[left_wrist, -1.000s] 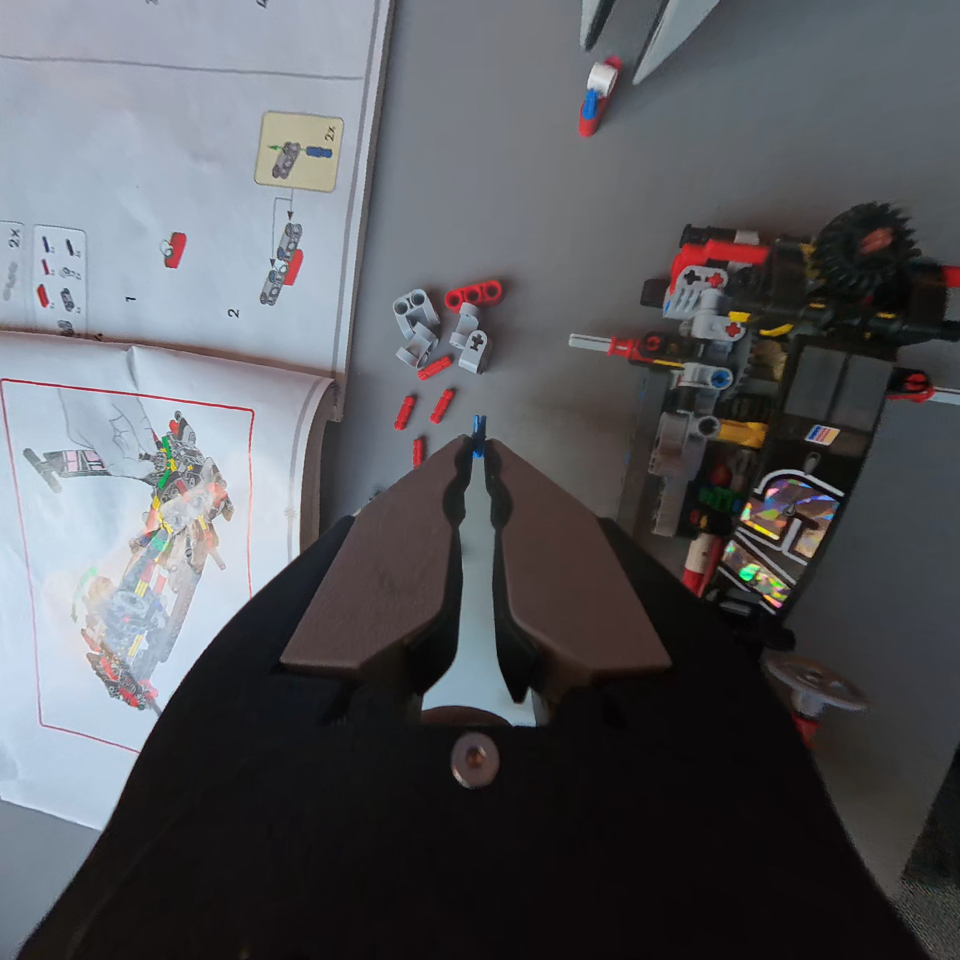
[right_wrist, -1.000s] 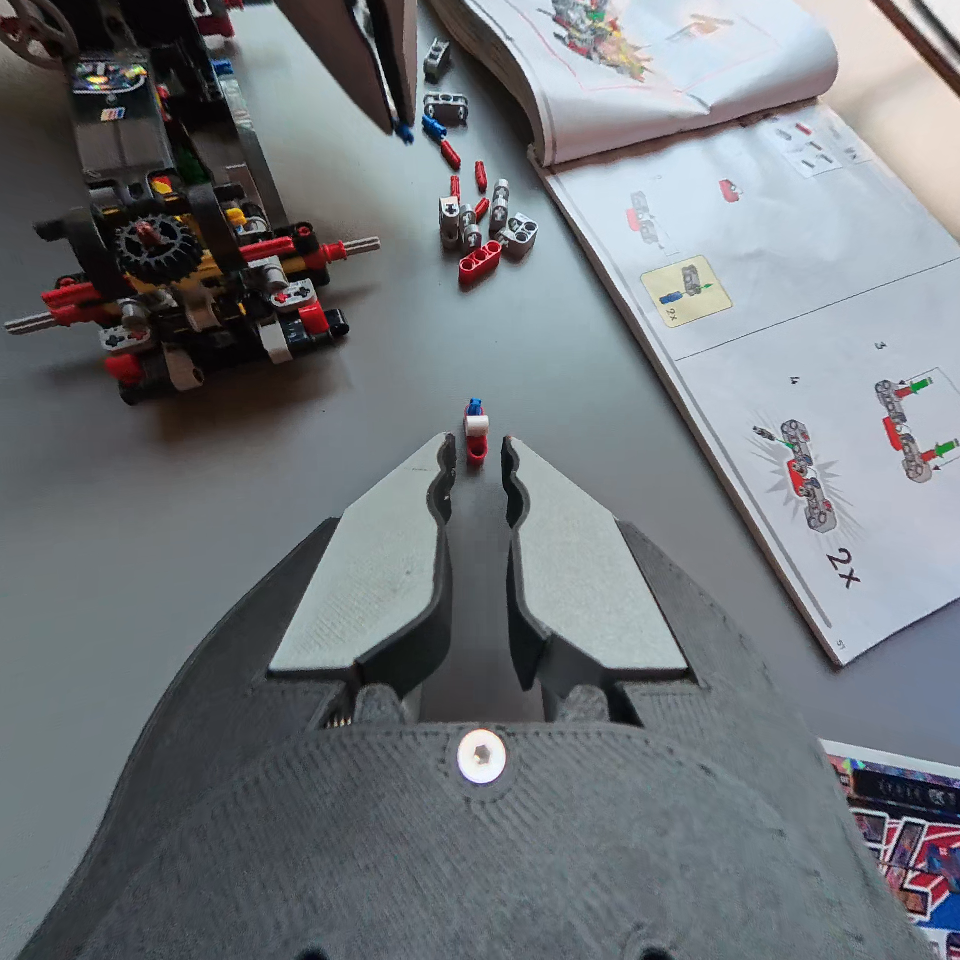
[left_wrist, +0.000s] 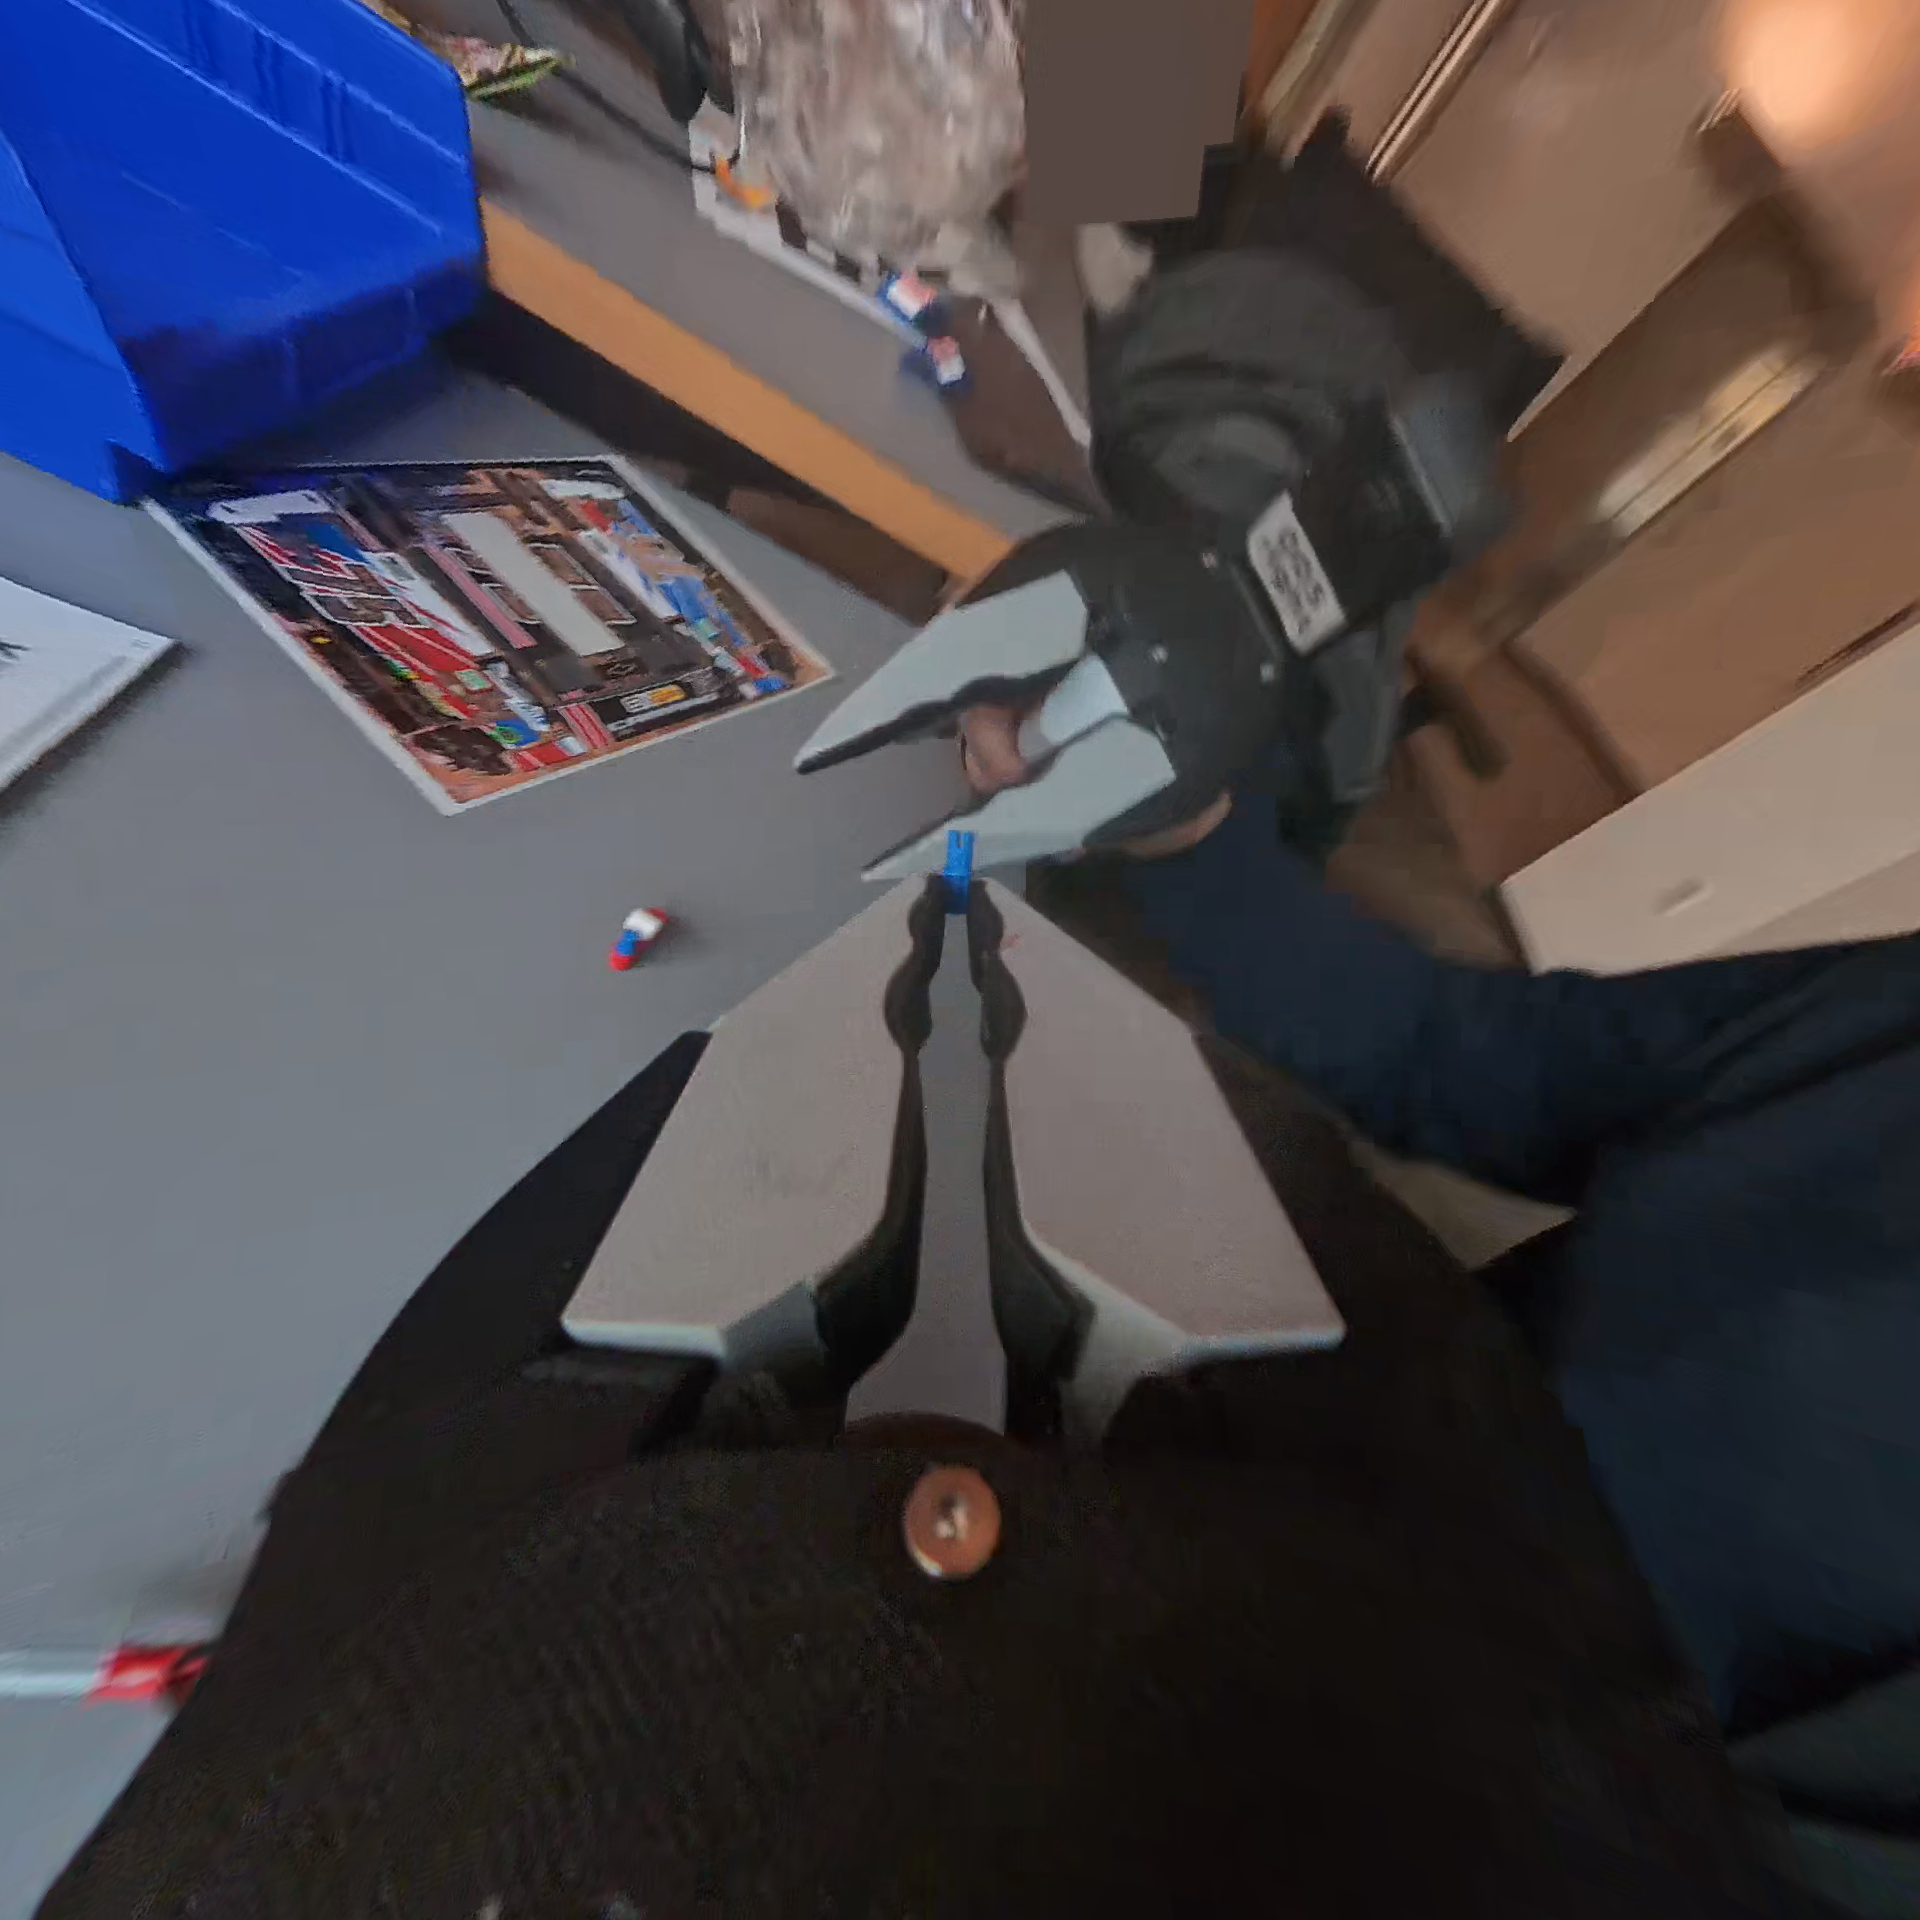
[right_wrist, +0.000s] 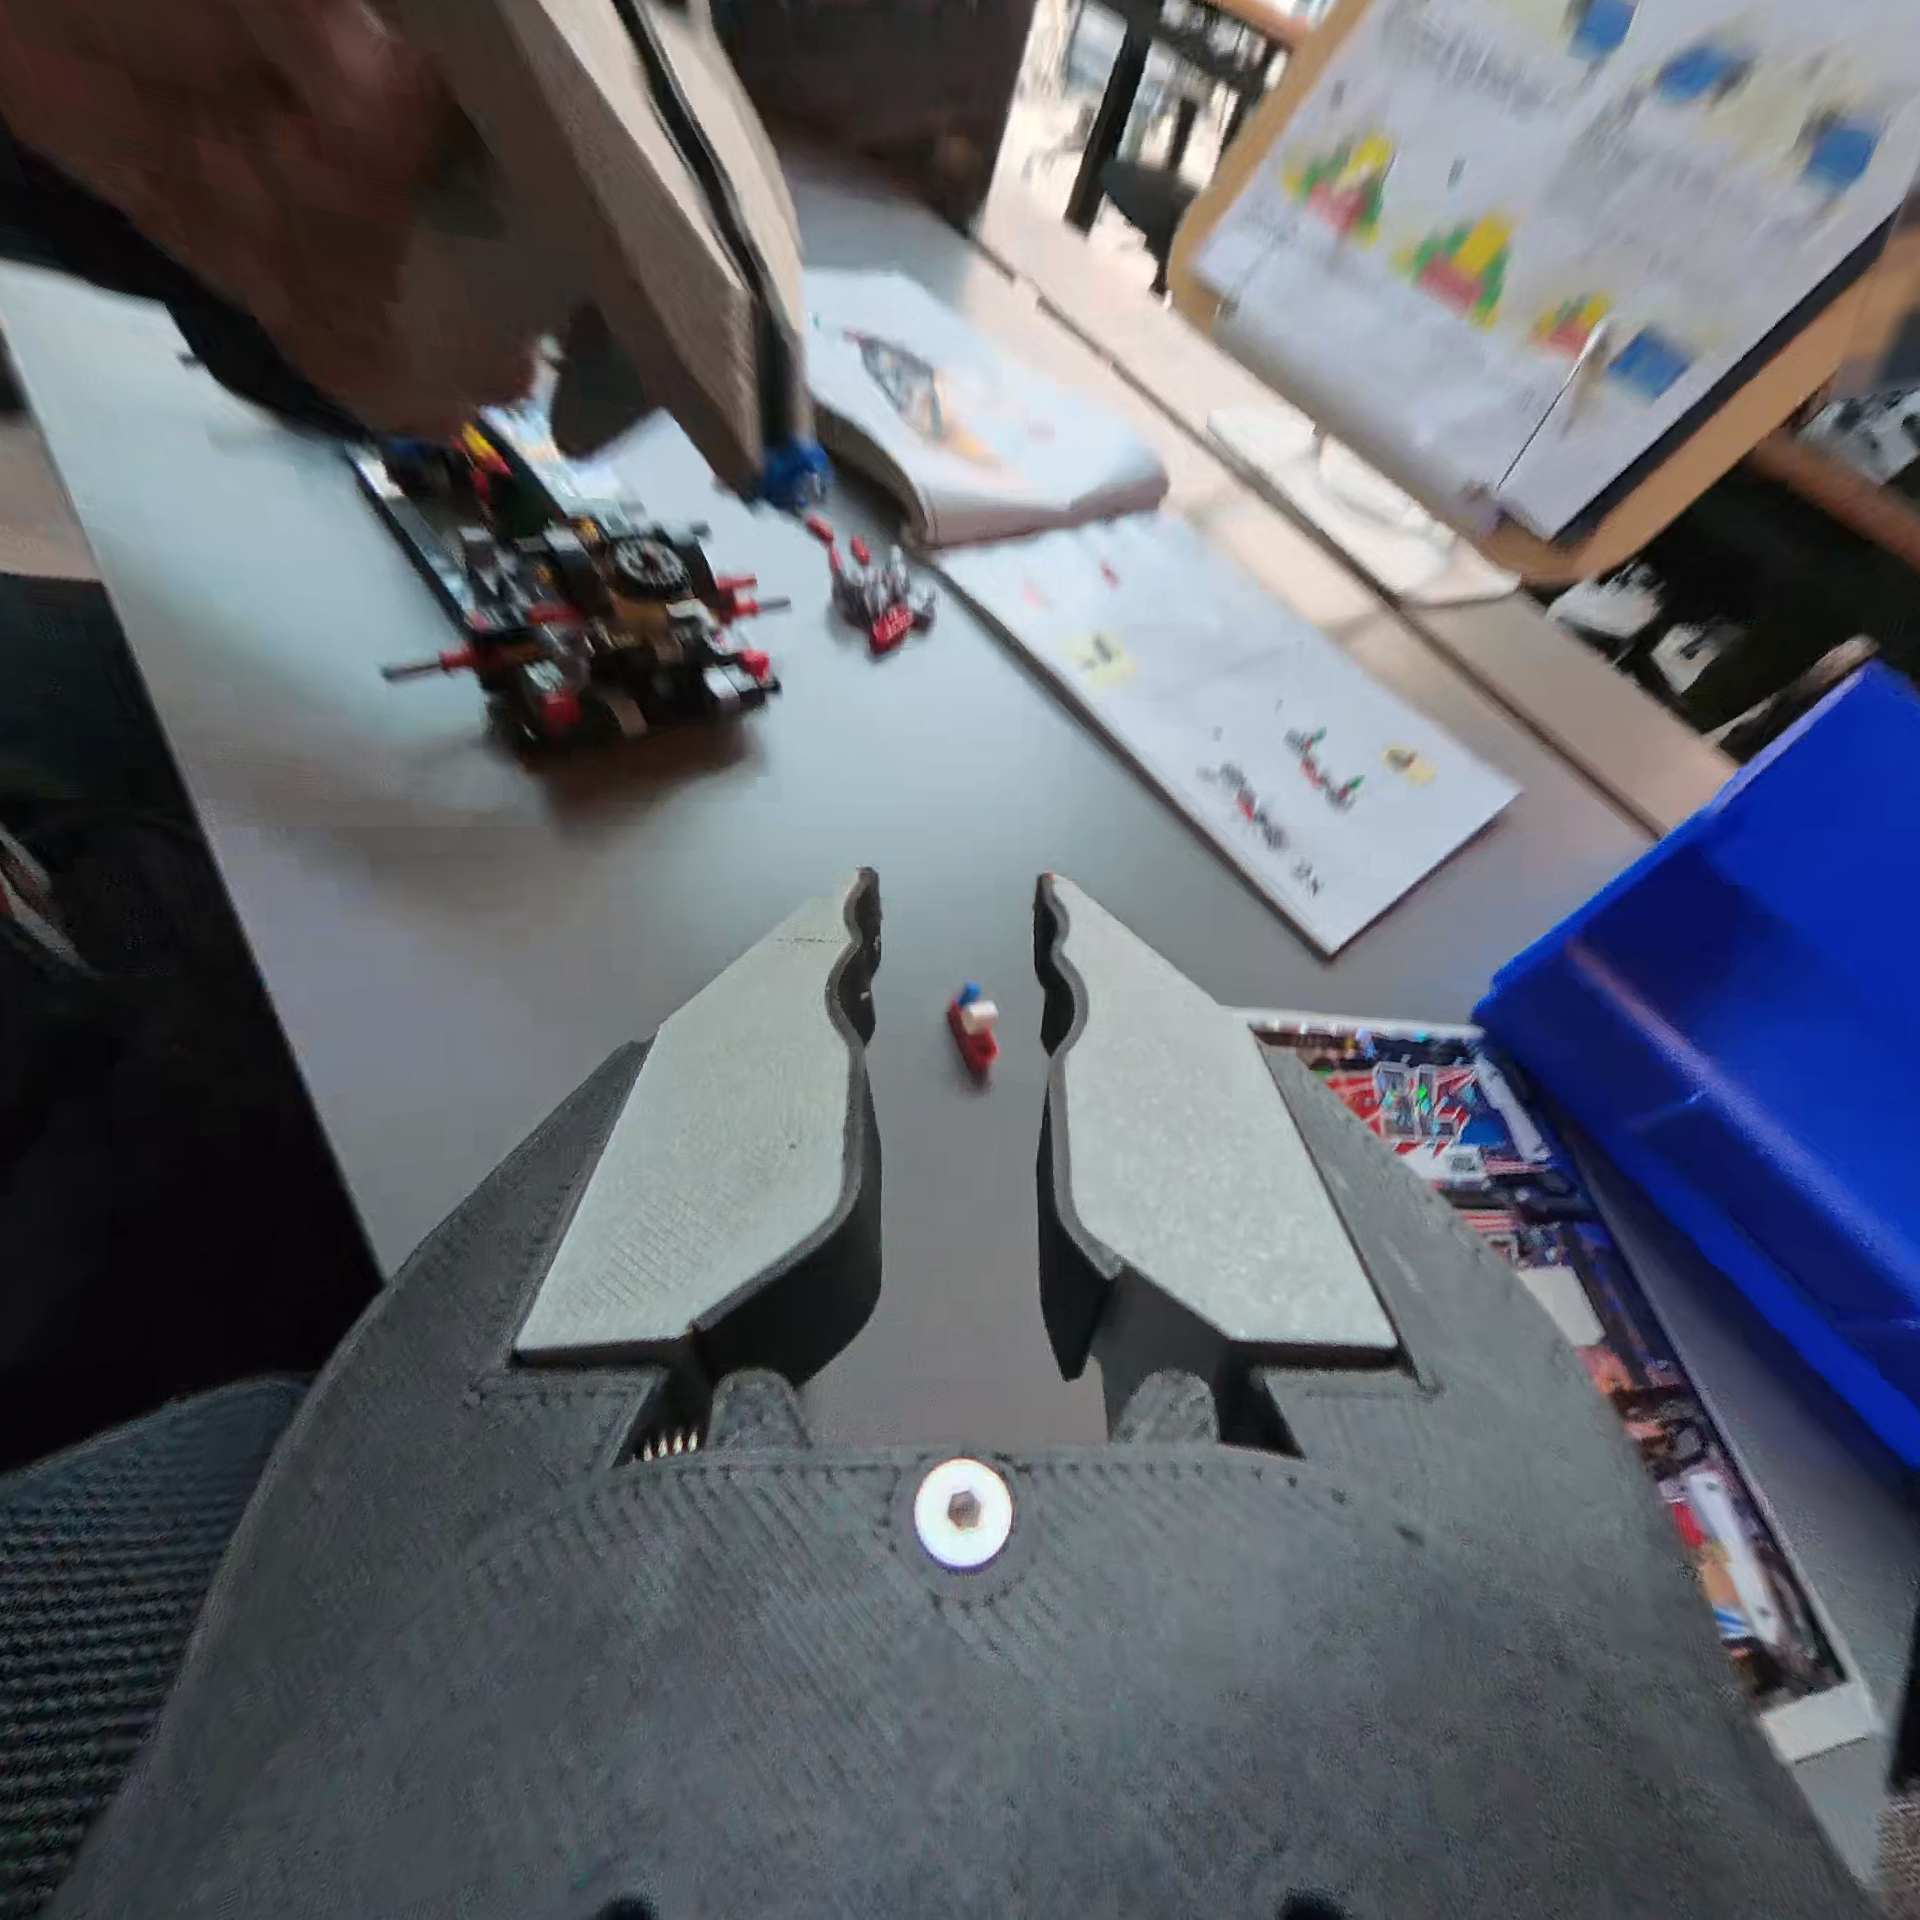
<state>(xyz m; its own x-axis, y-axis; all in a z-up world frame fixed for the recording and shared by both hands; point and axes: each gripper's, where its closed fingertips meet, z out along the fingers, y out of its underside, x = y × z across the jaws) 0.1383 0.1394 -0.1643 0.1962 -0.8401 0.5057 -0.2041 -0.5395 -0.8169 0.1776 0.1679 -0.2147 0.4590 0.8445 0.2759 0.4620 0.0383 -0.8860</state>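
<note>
Fingertips of the left gripper (left_wrist: 957, 902) pinch a blue pin (left_wrist: 958, 871), while the right gripper (right_wrist: 957, 940), now raised, hangs open with the red-white-blue piece (right_wrist: 974, 1023) lying loose between its jaws on the table (right_wrist: 623, 852).

Left gripper (left_wrist: 956, 902): black printed shell, grey wedge fingers, brass screw. Right gripper (right_wrist: 956, 914): same, silver screw. Navy sleeve (left_wrist: 1455, 1039).
</note>
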